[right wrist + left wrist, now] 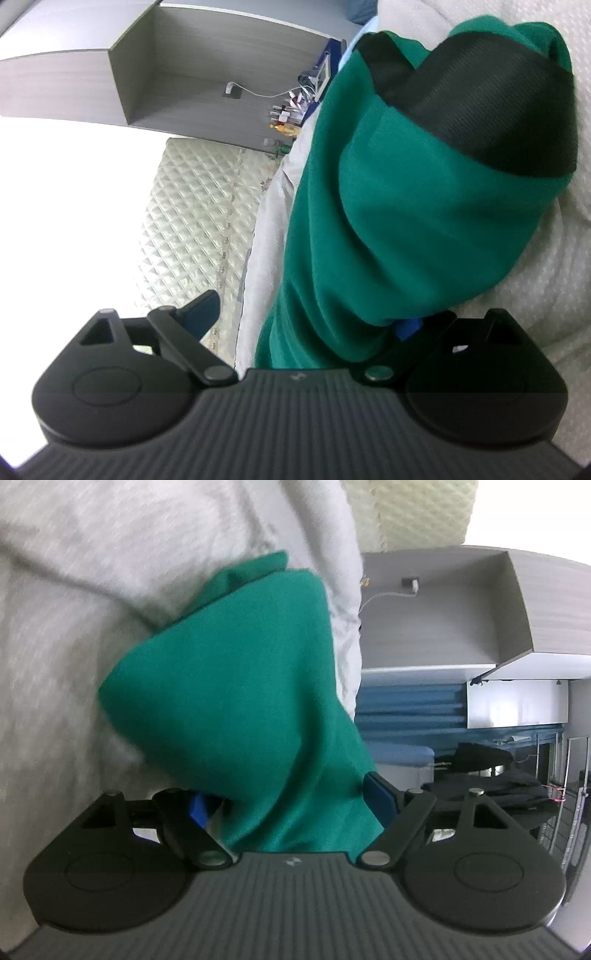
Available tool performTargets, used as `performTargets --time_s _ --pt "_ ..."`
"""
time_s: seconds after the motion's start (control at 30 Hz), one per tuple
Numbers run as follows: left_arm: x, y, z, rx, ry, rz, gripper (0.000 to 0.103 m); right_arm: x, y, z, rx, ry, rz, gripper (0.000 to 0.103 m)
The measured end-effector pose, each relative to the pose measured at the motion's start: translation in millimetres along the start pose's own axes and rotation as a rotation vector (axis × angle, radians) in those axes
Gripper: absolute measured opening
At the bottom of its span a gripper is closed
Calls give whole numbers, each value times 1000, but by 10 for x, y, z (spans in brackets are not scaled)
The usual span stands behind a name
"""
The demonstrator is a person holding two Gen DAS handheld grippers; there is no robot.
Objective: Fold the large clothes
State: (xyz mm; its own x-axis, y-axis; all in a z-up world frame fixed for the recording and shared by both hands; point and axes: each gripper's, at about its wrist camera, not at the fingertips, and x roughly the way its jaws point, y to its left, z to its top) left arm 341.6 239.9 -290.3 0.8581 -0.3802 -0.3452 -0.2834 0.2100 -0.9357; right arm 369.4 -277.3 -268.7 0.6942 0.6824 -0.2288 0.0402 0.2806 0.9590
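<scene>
The left gripper (291,805), a black two-finger claw with blue pads, stands with its jaws spread wide. A fold of green knit garment (236,701) fills the gap between them, draped over the gripper's body. The pads show at either side of the cloth and do not appear to press it, so the claw reads as released. The garment lies bunched ahead of the claw on a white textured bedspread (74,609). The view is rolled sideways: the bedspread fills the left, and a grey wall shelf (480,609) and a blue striped surface (406,705) stand at the right. The right gripper (306,317) is spread wide too. Its left finger stands clear in open air, and its right finger is partly hidden beneath the cloth. The same green garment, crossed here by a black mesh band (480,103), rises from the claw's mouth up toward the top right and rests on the bedspread. This view is also tipped, with a quilted cream mattress (192,221) on the left.
</scene>
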Motion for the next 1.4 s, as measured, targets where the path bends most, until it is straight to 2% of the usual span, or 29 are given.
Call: performTargets --time_s 0.23,0.27,0.33,0.37,0.4,0.43,0.5,0.6,0.73,0.9,1.0,1.1,1.23,1.33,1.4 --pt "182 -40 13 47 2 52 81 100 -263 -50 89 6 -160 97" --pt "192 -59 51 59 -1 70 78 131 -274 -41 80 2 -183 97" --pt "212 -102 56 85 -9 101 63 215 -288 -15 73 0 -205 96" --pt "212 -120 63 94 -15 110 59 243 -291 -6 81 -5 -201 86" --pt "217 -130 76 98 -20 115 49 264 -283 -2 82 -7 -206 75" --pt "200 -155 80 109 -27 121 41 276 -258 0 73 -9 -220 71" --pt "155 -175 81 132 -31 126 34 241 -188 -20 37 -23 -243 47" --pt "105 -317 82 190 -52 125 27 169 -72 -43 0 -52 -222 36" --pt "-61 -433 34 233 -65 106 23 38 127 -97 -81 -73 -197 33" --pt "-421 -569 -116 281 -68 90 23 -164 300 -230 -118 -56 -178 33" --pt "-694 -654 -224 281 -49 92 23 -448 347 -329 -114 -51 -166 33" --pt "-1048 -702 -417 290 -39 102 23 -783 405 -437 -128 -36 -167 33" --pt "-1530 -778 -720 377 -5 135 23 -1230 481 -547 -117 -9 -167 33" --pt "-1804 -708 -876 379 13 139 24 -1448 481 -667 -125 10 -172 34" --pt "-1873 -673 -950 380 16 151 25 -1421 455 -707 -112 25 -189 39"
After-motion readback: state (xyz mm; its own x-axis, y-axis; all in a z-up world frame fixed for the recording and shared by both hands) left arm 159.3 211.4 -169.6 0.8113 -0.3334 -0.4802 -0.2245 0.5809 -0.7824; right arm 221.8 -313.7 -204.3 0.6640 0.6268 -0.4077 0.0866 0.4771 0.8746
